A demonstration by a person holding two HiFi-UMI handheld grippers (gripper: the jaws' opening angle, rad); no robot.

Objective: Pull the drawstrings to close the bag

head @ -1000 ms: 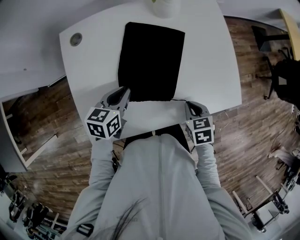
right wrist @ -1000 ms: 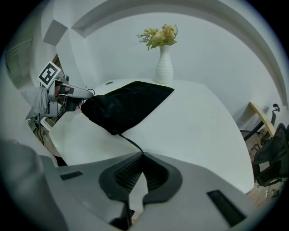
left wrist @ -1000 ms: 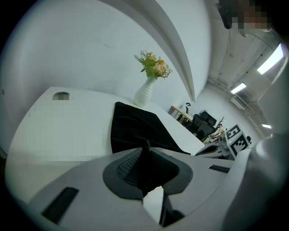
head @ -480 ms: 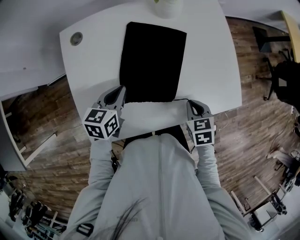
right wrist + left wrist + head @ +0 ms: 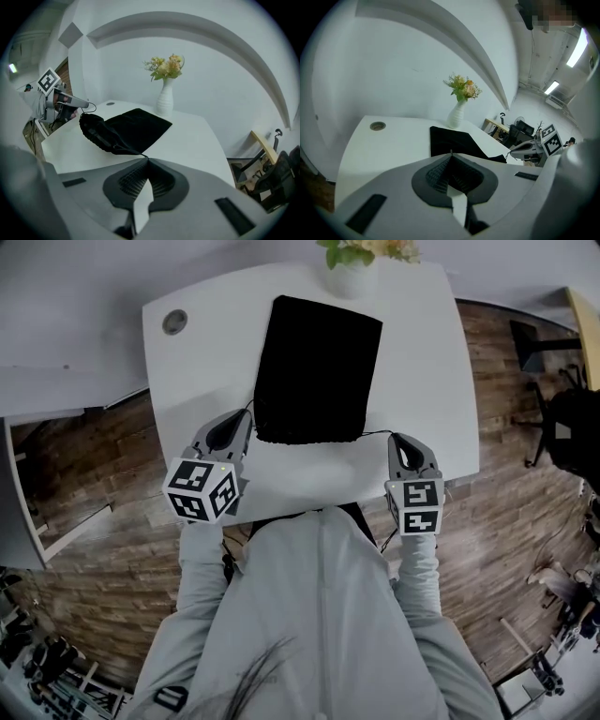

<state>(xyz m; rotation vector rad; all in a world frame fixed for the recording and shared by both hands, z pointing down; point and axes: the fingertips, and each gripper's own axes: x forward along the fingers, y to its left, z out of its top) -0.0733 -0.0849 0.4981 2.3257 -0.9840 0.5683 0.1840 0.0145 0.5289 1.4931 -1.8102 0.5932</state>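
Note:
A black drawstring bag (image 5: 319,367) lies flat on the white table (image 5: 427,381), its mouth toward me. In the right gripper view the mouth (image 5: 96,133) is bunched up. My left gripper (image 5: 246,416) is at the mouth's left corner, jaws shut, with a thin cord end showing at their tip (image 5: 451,153). My right gripper (image 5: 394,437) is off the right corner, shut on the right drawstring (image 5: 138,154), which runs taut from the bag (image 5: 133,124) to its jaws. Each gripper shows in the other's view: the right one (image 5: 529,150) and the left one (image 5: 70,104).
A white vase with flowers (image 5: 354,276) stands at the table's far edge just beyond the bag. A round cable hole (image 5: 174,322) is in the far left corner. The table's near edge lies under both grippers, with wooden floor (image 5: 94,474) on either side.
The left gripper's jaws have closed at the bag's left corner. Both grippers now sit a little farther apart, and the bag's mouth edge looks narrower and gathered.

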